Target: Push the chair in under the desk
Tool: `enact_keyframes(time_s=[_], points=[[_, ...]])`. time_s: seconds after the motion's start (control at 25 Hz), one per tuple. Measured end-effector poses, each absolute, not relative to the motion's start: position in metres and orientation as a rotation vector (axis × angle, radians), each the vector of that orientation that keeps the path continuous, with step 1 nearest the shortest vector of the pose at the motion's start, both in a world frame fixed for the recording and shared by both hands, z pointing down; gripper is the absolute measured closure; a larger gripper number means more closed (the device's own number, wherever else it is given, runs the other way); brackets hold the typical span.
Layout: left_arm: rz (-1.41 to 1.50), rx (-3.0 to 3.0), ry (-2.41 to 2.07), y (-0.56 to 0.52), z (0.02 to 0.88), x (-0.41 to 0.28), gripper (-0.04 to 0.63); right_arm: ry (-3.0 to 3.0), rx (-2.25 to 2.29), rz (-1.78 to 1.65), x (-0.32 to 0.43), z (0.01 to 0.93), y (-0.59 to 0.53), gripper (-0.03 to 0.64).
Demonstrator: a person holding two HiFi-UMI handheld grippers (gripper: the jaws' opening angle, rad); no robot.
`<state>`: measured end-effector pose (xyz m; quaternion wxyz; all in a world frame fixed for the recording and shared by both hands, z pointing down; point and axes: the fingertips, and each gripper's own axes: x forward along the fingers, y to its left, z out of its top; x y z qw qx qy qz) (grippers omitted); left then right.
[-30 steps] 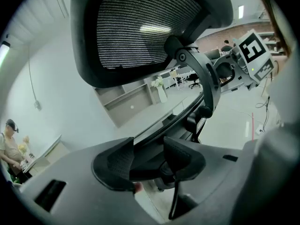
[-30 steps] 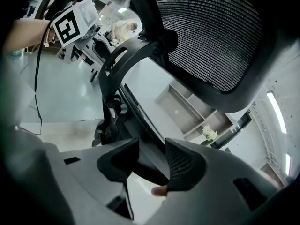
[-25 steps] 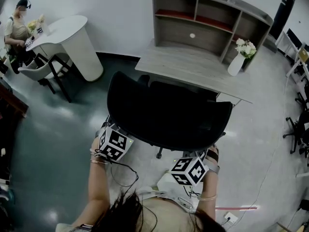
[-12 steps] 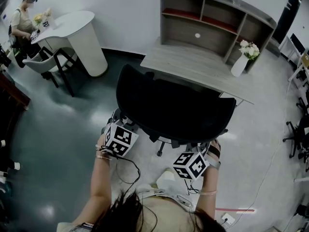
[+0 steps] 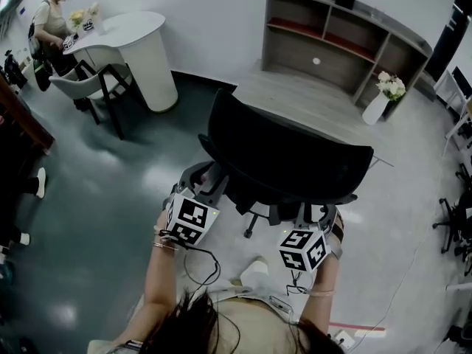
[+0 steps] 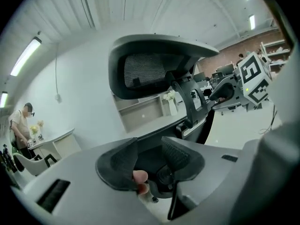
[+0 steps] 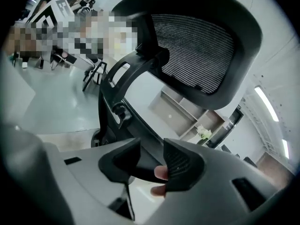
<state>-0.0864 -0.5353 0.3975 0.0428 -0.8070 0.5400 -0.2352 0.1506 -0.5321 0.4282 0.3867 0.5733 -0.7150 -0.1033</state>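
The black mesh-backed office chair (image 5: 287, 161) stands with its back toward me, in front of the grey wooden desk (image 5: 302, 94). My left gripper (image 5: 193, 201) is low at the chair's left rear. My right gripper (image 5: 310, 226) is low at its right rear. In the left gripper view the jaws (image 6: 149, 144) are closing, and the chair's black frame (image 6: 197, 121) runs just beyond them. In the right gripper view the jaws (image 7: 151, 146) are closing with the chair's black frame bar (image 7: 112, 107) between the pads. The backrest hides both sets of fingertips from the head view.
A shelf unit (image 5: 346, 35) stands at the back of the desk, with a white vase of flowers (image 5: 383, 98) at its right. A white round table (image 5: 140, 50) with a chair and a seated person (image 5: 55, 13) is at the far left. More office chairs (image 5: 453, 227) stand at the right edge.
The chair and both grippers have shifted right and forward in the head view. The backrest now looks narrower and more upright. The desk and white table have shifted right in the picture.
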Motion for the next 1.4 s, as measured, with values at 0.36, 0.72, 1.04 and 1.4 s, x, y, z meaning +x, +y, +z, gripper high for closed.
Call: enact_keyframes(time_s=[0.36, 0.72, 1.04, 1.4], points=[[-0.627, -2.516, 1.641, -0.496, 0.39, -0.086, 0.474, -1.952, 1.558, -0.122, 0.144, 0.41, -0.489, 0.468], [-0.493, -2.582, 1.632, -0.439, 0.382, -0.093, 0.474, -2.061, 1.684, -0.005, 0.132, 0.393, -0.428, 0.505], [-0.421, -2.579, 1.664, -0.394, 0.371, -0.098, 0.511, -2.074, 1.735, 0.004, 0.126, 0.389, -0.38, 0.512], [-0.394, -2.533, 1.662, -0.359, 0.359, -0.084, 0.541, -2.113, 1.723, -0.047, 0.122, 0.386, -0.347, 0.515]])
